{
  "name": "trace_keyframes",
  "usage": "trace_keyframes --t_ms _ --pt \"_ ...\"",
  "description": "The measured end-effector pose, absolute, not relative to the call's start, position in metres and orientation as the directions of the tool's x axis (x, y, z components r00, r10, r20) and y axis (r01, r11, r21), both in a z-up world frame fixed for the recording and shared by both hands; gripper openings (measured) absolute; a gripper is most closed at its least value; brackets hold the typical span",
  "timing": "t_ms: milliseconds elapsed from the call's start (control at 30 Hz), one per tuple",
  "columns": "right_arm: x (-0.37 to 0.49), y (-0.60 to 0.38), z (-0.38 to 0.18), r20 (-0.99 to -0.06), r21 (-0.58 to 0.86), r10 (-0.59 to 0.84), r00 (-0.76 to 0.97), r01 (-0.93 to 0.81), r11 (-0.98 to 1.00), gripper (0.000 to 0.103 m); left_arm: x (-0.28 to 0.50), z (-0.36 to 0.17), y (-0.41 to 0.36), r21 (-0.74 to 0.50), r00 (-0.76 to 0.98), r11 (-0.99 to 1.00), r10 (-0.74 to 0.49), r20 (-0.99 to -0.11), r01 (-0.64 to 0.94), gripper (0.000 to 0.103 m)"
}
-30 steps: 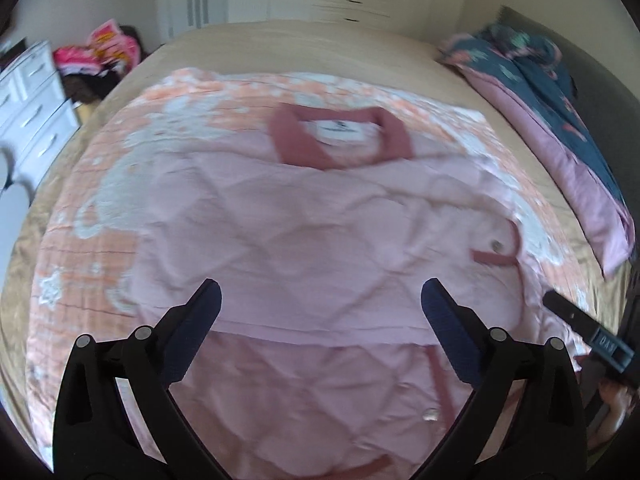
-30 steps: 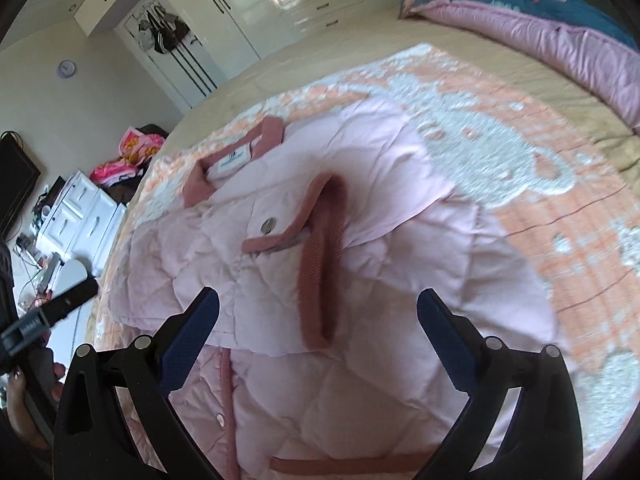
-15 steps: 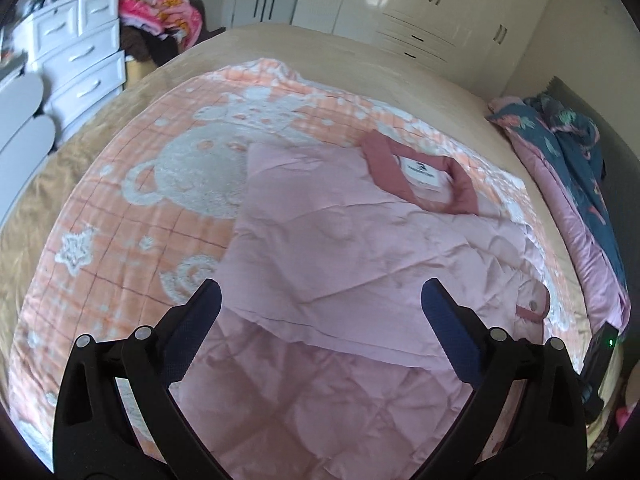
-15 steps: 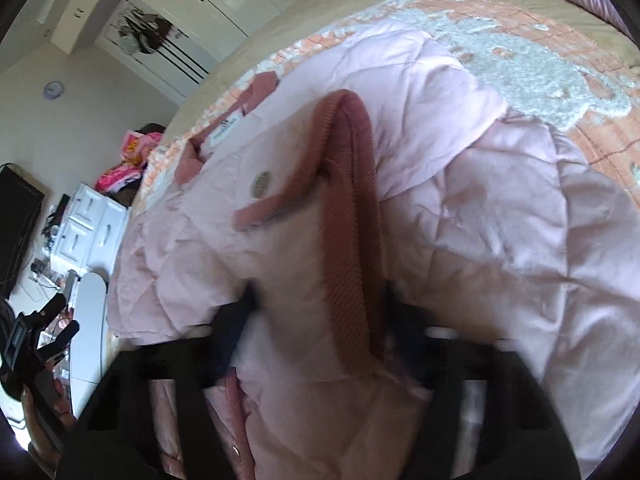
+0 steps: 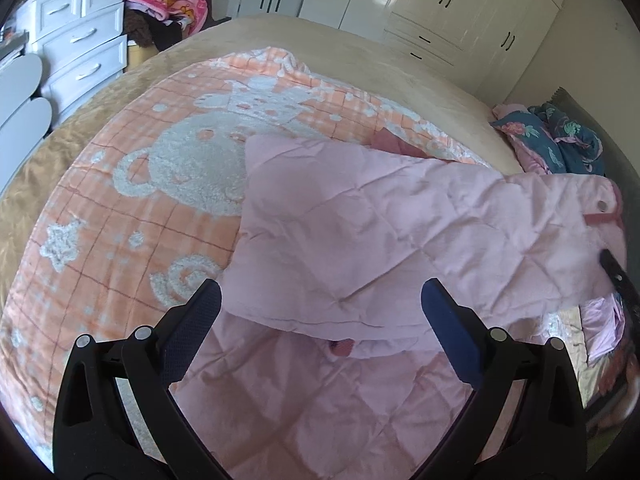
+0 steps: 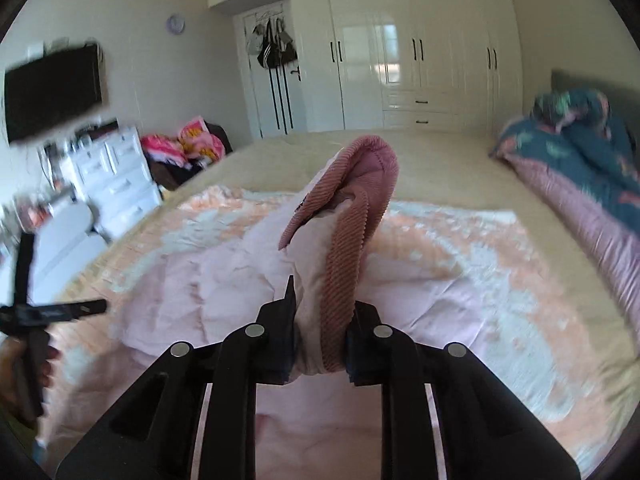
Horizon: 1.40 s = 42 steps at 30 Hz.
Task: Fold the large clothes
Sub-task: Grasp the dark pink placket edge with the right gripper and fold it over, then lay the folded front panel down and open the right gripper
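Right wrist | right claw (image 6: pixel 320 340) clamps jacket cuff (image 6: pixel 352 216) (no legible writing)

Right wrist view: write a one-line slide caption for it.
Right gripper shut on the ribbed cuff of a pink quilted jacket, lifting it above the peach blanket.

No words, brand marks or numbers can be read in either view. The wall clock (image 6: pixel 175 24) is too small and blurred for its face to be made out.
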State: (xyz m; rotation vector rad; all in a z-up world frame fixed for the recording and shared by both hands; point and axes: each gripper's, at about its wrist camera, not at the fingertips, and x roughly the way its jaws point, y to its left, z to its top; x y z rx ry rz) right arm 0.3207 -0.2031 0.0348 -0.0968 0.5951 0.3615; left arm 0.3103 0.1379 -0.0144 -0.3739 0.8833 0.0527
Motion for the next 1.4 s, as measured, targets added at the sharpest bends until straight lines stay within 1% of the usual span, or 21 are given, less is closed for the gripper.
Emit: trace_keyframes --t_ms 67,200,333,433,500,533,600,800,867,933,1000,1100,1233,1333,1400 --pt "0.333 -0.209 0.021 -0.6 0.047 0.29 0.746 -0.33 0.943 0.018 0.314 -0.015 0.135 -0.298 0.635 0.935 -0.114 -0.764 -0.191 0.094" --pt "0.344 -0.217 -0.013 -0.657 0.066 0.25 0.711 -0.276 0.959 0.018 0.322 -0.016 0.129 -0.275 0.626 0.944 -0.105 -0.773 -0.181 0.094" --pt "0.346 -0.221 -0.033 -0.692 0.098 0.237 0.682 -0.237 0.967 0.02 0.33 -0.018 0.121 -0.27 0.626 0.949 -0.112 -0.772 -0.163 0.094" --pt "0.344 -0.223 -0.044 -0.718 0.108 0.222 0.659 -0.209 0.972 0.028 0.338 -0.021 0.115 -0.276 0.619 0.949 -0.127 -0.775 -0.151 0.094" --pt "0.341 -0.226 -0.047 -0.723 0.111 0.214 0.657 -0.195 0.974 0.037 0.344 -0.024 0.109 -0.273 0.611 0.952 -0.134 -0.78 -0.14 0.094" --pt "0.339 -0.228 -0.046 -0.722 0.115 0.215 0.657 -0.192 0.975 0.039 0.346 -0.025 0.106 -0.271 0.609 0.953 -0.137 -0.782 -0.134 0.094" --pt "0.336 -0.232 -0.043 -0.718 0.116 0.21 0.663 -0.183 0.976 0.051 0.351 -0.026 0.099 -0.263 0.601 0.957 -0.139 -0.787 -0.123 0.094" --pt "0.322 -0.239 -0.031 -0.692 0.098 0.183 0.699 -0.161 0.982 0.056 0.362 -0.039 0.088 -0.254 0.568 0.962 -0.155 -0.808 -0.099 0.094" --pt "0.32 -0.236 -0.025 -0.679 0.089 0.182 0.711 -0.166 0.982 0.058 0.367 -0.05 0.088 -0.22 0.541 0.969 -0.127 -0.832 -0.112 0.094" --pt "0.319 -0.23 -0.019 -0.669 0.079 0.191 0.718 -0.187 0.979 0.063 0.372 -0.061 0.091 -0.167 0.514 0.978 -0.081 -0.854 -0.123 0.094" --pt "0.319 -0.222 -0.014 -0.66 0.064 0.192 0.726 -0.2 0.978 0.069 0.375 -0.072 0.095 -0.143 0.498 0.982 -0.064 -0.865 -0.123 0.094" --pt "0.326 -0.205 -0.007 -0.655 0.051 0.214 0.725 -0.239 0.97 0.071 0.378 -0.085 0.104 -0.166 0.49 0.977 -0.081 -0.868 -0.134 0.095" --pt "0.336 -0.178 -0.005 -0.66 0.018 0.238 0.713 -0.301 0.953 0.073 0.38 -0.09 0.107 -0.166 0.49 0.978 -0.084 -0.867 -0.127 0.095" --pt "0.344 -0.154 -0.011 -0.676 -0.015 0.256 0.691 -0.36 0.933 0.075 0.38 -0.091 0.107 -0.174 0.493 0.977 -0.093 -0.865 -0.123 0.095" --pt "0.354 -0.14 -0.023 -0.705 -0.032 0.253 0.662 -0.386 0.922 0.075 0.38 -0.092 0.108 -0.179 0.495 0.976 -0.097 -0.863 -0.12 0.095"
